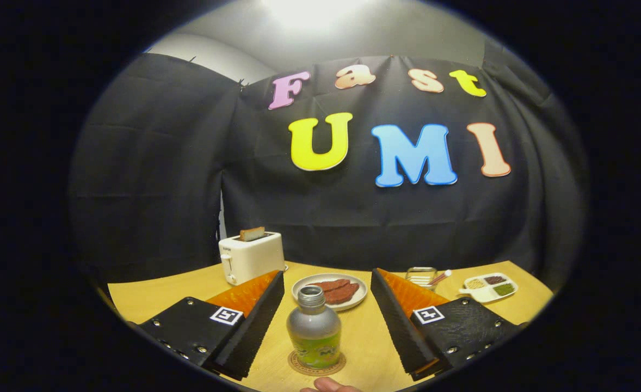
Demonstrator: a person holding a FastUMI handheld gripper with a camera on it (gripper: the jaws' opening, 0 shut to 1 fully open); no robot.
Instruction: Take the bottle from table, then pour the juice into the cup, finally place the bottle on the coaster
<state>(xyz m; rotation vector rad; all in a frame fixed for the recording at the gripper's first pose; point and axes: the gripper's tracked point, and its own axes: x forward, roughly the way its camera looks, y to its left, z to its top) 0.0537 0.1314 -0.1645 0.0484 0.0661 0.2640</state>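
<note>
a: plastic bottle (pixel 314 326), uncapped, stands upright on the coaster (pixel 316 363), between the gripper (pixel 326 321) fingers.
b: gripper?
a: spread wide, touching nothing.
b: handling?
a: light, slick, squashy (probably); hold its belly, above the coaster.

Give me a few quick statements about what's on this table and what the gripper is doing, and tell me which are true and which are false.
1. The bottle stands upright on the coaster. True.
2. The gripper is clamped on the bottle. False: its fingers are spread wide, one on each side of the bottle, not touching it.
3. The bottle's cap is on. False: the neck is open.
4. A toaster with a slice of toast sticking out stands beyond the fingers. True.
5. The plate behind the bottle holds green vegetables. False: it holds reddish-brown slices.
</note>
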